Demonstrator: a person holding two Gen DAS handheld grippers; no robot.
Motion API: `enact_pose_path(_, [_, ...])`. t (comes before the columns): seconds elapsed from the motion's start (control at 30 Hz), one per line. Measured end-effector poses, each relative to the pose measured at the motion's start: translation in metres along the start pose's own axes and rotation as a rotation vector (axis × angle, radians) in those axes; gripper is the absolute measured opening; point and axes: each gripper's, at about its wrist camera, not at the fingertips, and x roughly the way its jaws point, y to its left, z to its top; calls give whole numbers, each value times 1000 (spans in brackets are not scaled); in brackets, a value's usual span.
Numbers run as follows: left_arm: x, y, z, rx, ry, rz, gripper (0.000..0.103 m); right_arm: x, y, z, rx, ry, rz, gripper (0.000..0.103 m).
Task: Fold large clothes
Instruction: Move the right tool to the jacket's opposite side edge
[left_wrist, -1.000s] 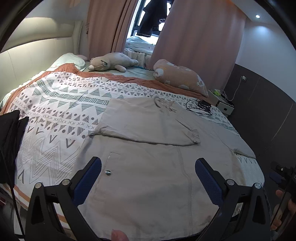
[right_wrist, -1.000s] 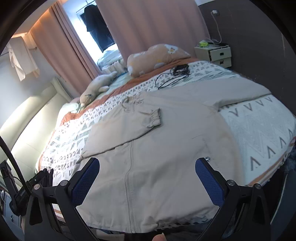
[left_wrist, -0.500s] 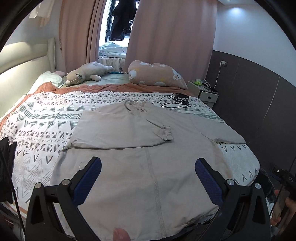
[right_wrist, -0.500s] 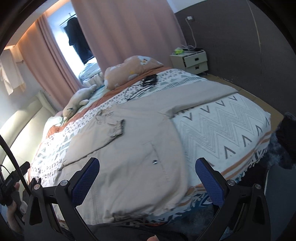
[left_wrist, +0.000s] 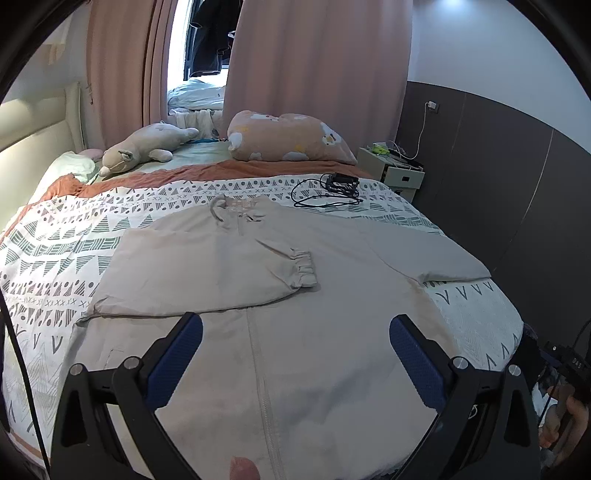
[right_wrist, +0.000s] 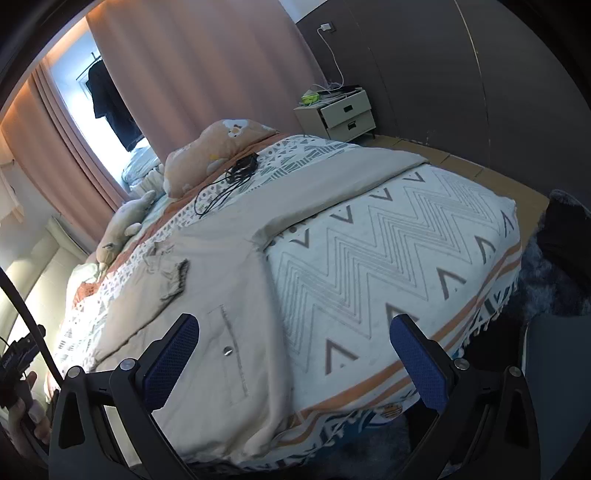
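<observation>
Both claws agape, empty. Jacket on bed — far sleeve near cable; fold could snag it.

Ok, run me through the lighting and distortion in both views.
Left wrist view: soft, even light; daylight glares through the curtain gap; fisheye bends the bed edges; the beige jacket and the open left hand-held gripper look sharp. Right wrist view: tilted; the window is blown out, the dark wall dim, the open right hand-held gripper sharp.
</observation>
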Motion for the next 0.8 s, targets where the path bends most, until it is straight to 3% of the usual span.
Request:
enact_pose_path(0.43, [92,2,4,20,108,-3,103,82,-39,56,82,18,0,102])
enact_pose_path(0.57, [123,6,1,21,160,-10,103,112,-53,67,137,39,-5,79])
enact_pose_path(0.8, [156,20,0,54,205,9,103,159,-76,96,216,42,-21,73])
